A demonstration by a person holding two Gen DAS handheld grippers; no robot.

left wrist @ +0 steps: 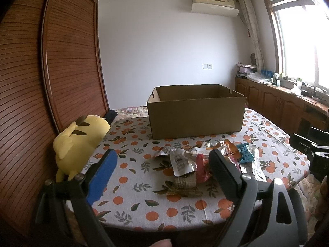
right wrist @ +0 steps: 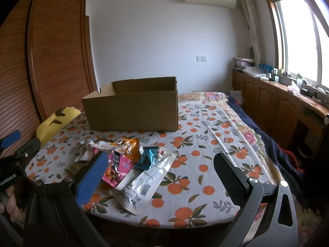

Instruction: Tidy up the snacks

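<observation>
Fingers first: my left gripper [left wrist: 162, 162] has its two jaws spread wide, one faced with a blue pad [left wrist: 101, 177], the other black, and nothing sits between them. My right gripper [right wrist: 162, 168] is spread just as wide and grips nothing either, though the near end of a clear packet [right wrist: 144, 177] lies on the cloth in the gap between its jaws, apart from both pads. Both grippers hang low over the near edge of the table.

Just ahead of the fingers lies the pile of snacks [left wrist: 197, 164]: crumpled foil and plastic packets heaped loosely together. From the right wrist view I can pick out a pink packet [right wrist: 119, 166] beside the blue pad, a teal wrapper [right wrist: 147, 158] on top of the clear packet, and an orange pouch [right wrist: 131, 146] further back. From the left wrist view a silver packet with a barcode [left wrist: 181, 160] faces me.

Beyond the pile, well apart from it, stands an open cardboard box [left wrist: 195, 115], upright; I cannot see its floor.

Everything rests on a tablecloth [left wrist: 127, 185] printed with oranges and leaves. A yellow plush toy [left wrist: 80, 142] lies at the cloth's left edge, against a slatted wooden wardrobe [left wrist: 67, 61]. At the right are low wooden cabinets [right wrist: 271, 103] under a bright window [right wrist: 304, 41].
</observation>
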